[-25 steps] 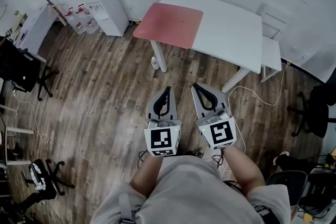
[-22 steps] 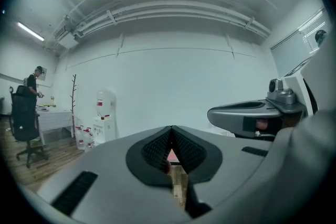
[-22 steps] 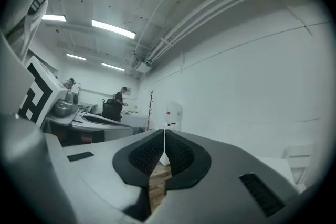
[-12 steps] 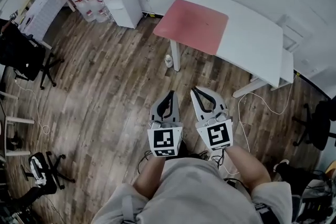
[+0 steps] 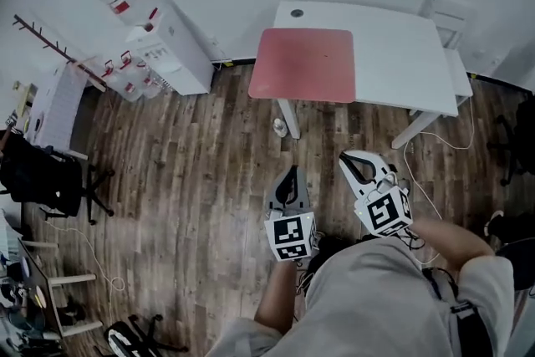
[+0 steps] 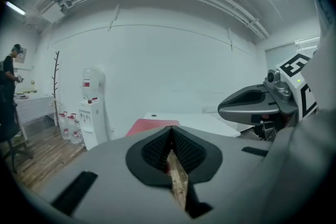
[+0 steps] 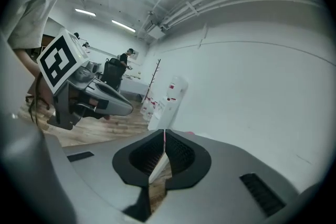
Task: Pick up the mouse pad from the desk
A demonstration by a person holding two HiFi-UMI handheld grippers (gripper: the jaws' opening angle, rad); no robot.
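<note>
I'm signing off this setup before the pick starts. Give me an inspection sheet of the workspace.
Surface: white desk, pad on its left part.
Job's things: red mouse pad lies flat, untouched.
Clutter: small pale object on the floor by a desk leg.
Grippers: left gripper and right gripper both shut, empty, short of the desk.
Cables: white cable on the floor right of the desk.
Surroundings: water dispenser, coat rack, office chair, wooden floor.

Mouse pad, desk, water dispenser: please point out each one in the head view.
mouse pad (image 5: 303,64), head view, middle of its red surface.
desk (image 5: 394,54), head view, bare white top right of the pad.
water dispenser (image 5: 174,53), head view, its white body.
</note>
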